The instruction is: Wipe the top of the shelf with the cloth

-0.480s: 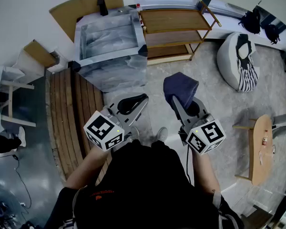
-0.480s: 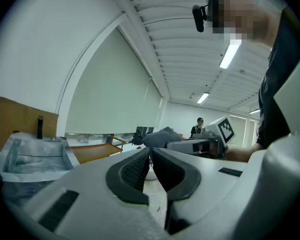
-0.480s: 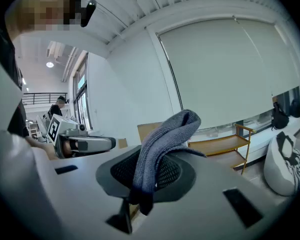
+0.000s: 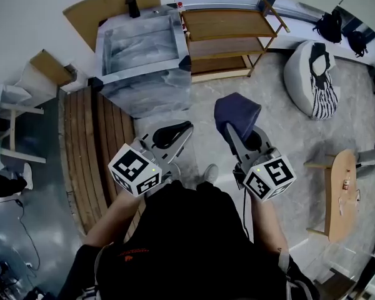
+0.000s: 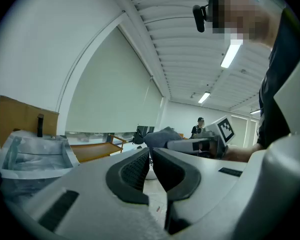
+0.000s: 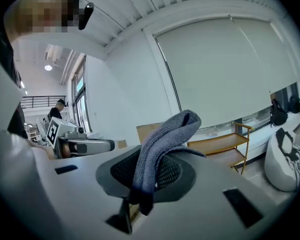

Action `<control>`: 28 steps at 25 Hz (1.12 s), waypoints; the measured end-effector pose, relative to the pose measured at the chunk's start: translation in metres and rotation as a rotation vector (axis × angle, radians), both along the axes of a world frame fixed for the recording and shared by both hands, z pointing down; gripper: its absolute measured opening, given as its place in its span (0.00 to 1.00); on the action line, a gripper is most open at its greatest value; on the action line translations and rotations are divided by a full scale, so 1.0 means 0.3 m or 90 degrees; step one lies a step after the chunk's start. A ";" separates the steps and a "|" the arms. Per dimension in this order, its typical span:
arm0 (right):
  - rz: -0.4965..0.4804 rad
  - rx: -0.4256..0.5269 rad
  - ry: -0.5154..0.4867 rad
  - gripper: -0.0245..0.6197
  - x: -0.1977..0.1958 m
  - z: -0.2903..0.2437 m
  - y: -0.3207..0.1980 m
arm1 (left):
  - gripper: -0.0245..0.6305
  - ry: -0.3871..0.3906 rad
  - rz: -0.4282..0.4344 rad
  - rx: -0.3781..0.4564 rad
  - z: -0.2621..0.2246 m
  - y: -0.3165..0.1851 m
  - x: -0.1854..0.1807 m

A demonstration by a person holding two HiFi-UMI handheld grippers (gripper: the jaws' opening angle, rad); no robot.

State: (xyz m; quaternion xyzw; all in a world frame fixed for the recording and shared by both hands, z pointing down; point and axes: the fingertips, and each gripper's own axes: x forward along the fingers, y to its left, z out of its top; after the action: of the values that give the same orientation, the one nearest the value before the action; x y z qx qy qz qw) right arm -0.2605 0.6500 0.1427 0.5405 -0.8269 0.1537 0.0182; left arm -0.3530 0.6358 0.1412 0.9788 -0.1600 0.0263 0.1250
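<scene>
Grey stone-look floor (image 4: pixel 281 127) underfoot. Right gripper (image 4: pixel 230 133) has its jaws clamped on the dark blue cloth (image 4: pixel 236 112), which bunches up past the tips. Left gripper (image 4: pixel 182 132) is closed on nothing, near it. Wooden shelf (image 4: pixel 231 25) stands well ahead by the wall, beside a marbled box (image 4: pixel 144 58).

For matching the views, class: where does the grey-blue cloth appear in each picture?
Head view: cloth right of centre, in the right gripper's jaws.
Left gripper view: centre, just beyond the jaws.
Right gripper view: centre, draped between the jaws.
Shared landmark: wooden shelf.
</scene>
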 end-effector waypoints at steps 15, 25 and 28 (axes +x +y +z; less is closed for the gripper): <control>-0.033 0.002 -0.014 0.13 0.239 0.011 0.020 | 0.09 -0.010 -0.032 0.005 -0.001 0.036 0.235; -0.051 0.002 -0.020 0.13 0.445 0.033 0.026 | 0.09 -0.019 -0.055 0.007 0.018 0.049 0.433; -0.056 -0.002 -0.020 0.13 0.481 0.047 0.026 | 0.09 -0.020 -0.061 0.005 0.027 0.044 0.466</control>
State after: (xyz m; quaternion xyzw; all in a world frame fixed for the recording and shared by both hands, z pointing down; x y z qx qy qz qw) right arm -0.1161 0.6577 0.1567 0.5012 -0.8498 0.1623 0.0128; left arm -0.2132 0.6491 0.1493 0.9700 -0.2087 0.0352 0.1196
